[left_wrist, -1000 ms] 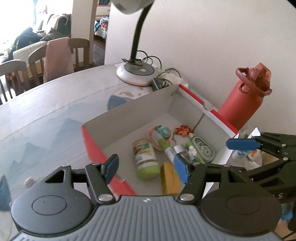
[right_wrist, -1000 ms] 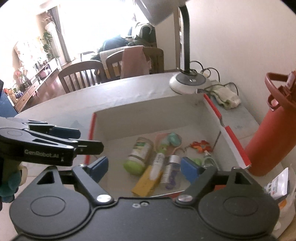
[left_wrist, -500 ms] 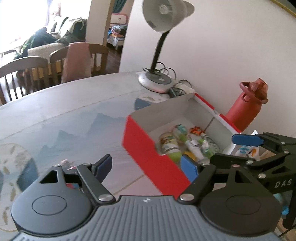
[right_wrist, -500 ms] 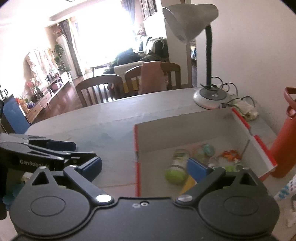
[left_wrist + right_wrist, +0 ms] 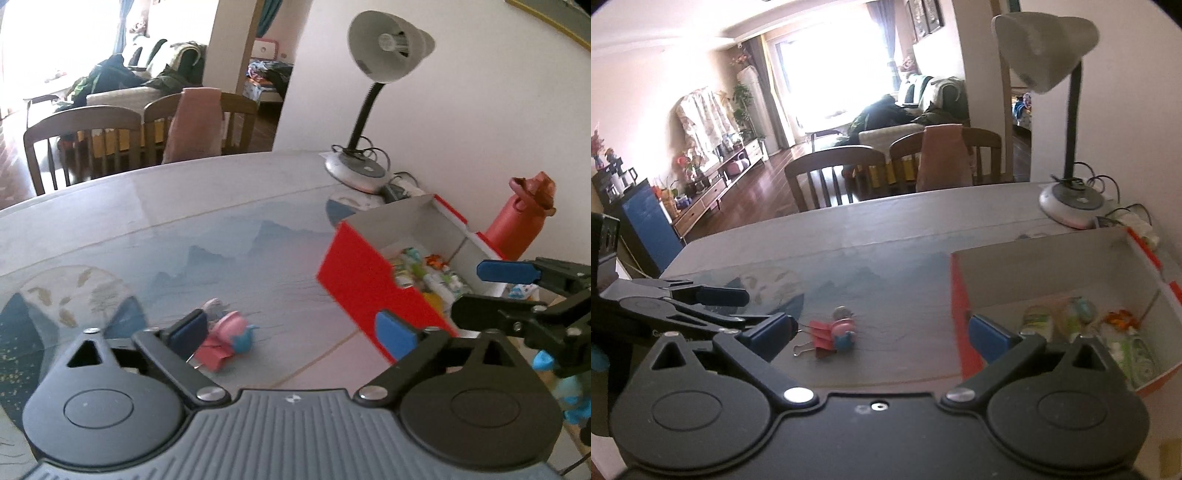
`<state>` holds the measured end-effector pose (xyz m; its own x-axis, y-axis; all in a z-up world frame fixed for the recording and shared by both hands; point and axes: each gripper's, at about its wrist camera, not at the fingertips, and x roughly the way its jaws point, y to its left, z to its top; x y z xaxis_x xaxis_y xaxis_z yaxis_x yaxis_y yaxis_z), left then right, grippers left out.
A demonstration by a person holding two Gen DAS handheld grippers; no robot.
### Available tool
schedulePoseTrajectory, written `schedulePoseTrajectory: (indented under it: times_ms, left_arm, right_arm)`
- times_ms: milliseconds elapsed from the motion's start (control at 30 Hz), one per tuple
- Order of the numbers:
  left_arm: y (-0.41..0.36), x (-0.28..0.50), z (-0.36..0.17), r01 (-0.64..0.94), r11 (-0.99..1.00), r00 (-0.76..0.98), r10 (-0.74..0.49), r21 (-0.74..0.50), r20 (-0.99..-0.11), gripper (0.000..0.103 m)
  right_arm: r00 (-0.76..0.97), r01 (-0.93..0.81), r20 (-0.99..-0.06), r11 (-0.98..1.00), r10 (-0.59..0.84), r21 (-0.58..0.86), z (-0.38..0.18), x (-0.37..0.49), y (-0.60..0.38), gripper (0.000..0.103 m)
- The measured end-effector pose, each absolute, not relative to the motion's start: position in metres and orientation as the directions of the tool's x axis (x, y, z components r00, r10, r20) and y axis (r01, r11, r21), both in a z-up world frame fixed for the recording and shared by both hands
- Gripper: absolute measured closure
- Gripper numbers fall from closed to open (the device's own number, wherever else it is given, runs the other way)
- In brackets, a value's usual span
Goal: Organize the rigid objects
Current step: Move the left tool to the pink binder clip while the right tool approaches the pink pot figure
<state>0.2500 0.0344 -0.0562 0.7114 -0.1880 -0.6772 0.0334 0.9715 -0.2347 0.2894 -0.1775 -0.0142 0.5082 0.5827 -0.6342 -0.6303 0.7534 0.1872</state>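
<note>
Toys [image 5: 837, 334] lie beside red box [image 5: 364, 275]; no writing is legible.

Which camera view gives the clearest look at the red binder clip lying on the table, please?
The right wrist view: the red binder clip lies unobstructed, its wire handle visible. In the left wrist view, the clip is blurrier and partly hidden behind a finger.

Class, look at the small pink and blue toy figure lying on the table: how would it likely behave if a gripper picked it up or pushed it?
The toy figure looks like small moulded plastic, so probably stiff and light. Its rounded parts suggest it may slip or roll when nudged.
</note>
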Motion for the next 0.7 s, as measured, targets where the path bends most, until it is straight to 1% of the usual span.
schedulePoseTrajectory:
  times_ms: [267, 400, 467, 567, 700]
  left_arm:
    - [0.071, 0.249, -0.09, -0.036, 0.981, 0.704, -0.112, -0.192, -0.701, 0.0]
    - [0.078, 0.251, -0.112, -0.05, 0.988, 0.697, -0.07, -0.146, -0.713, 0.0]
    - [0.081, 0.254, -0.124, -0.048, 0.989, 0.693, -0.068, -0.14, -0.718, 0.0]
    - [0.084, 0.259, -0.14, -0.035, 0.987, 0.68, -0.089, -0.154, -0.728, 0.0]
    - [0.087, 0.265, -0.156, -0.002, 0.986, 0.66, -0.124, -0.167, -0.741, 0.0]
  right_arm:
    - [0.449, -0.641, -0.714, 0.75, 0.538, 0.162, -0.033, 0.3, -0.132, 0.001]
    - [0.399, -0.69, -0.747, 0.711, 0.532, 0.138, -0.046, 0.3, -0.11, 0.001]
    - [0.386, -0.702, -0.765, 0.702, 0.516, 0.12, -0.053, 0.302, -0.101, 0.001]
    - [0.353, -0.705, -0.784, 0.696, 0.511, 0.137, -0.064, 0.309, -0.092, 0.002]
    - [0.357, -0.685, -0.8, 0.717, 0.482, 0.126, -0.078, 0.319, -0.081, 0.004]
